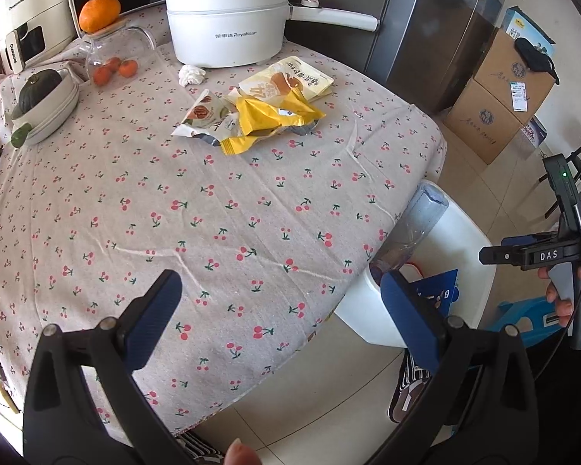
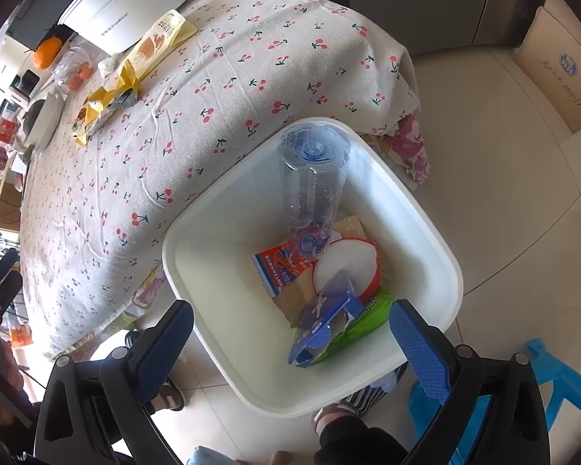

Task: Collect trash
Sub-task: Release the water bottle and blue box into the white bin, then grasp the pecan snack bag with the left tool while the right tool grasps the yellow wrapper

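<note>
A white bin (image 2: 414, 209) stands on the floor beside the table; it also shows in the left wrist view (image 1: 461, 228). In it a clear plastic bottle (image 2: 315, 178) leans upside down on wrappers, a blue packet (image 2: 321, 325) and a red-rimmed lid (image 2: 348, 267). On the cherry-print tablecloth (image 1: 213, 213) lie a yellow wrapper (image 1: 271, 120), a snack bag (image 1: 290, 81), another packet (image 1: 203, 116) and a crumpled tissue (image 1: 191, 74). My left gripper (image 1: 281, 317) is open and empty over the table's near edge. My right gripper (image 2: 290, 345) is open and empty above the bin; it also shows in the left wrist view (image 1: 499, 254).
A white electric pot (image 1: 228, 19), a glass jug with small oranges (image 1: 114, 62), a large orange (image 1: 98, 13) and a bowl with a green squash (image 1: 46, 104) stand at the table's back. Cardboard boxes (image 1: 499, 89) and a fridge (image 1: 437, 19) are to the right. A blue stool (image 2: 561, 379) is near the bin.
</note>
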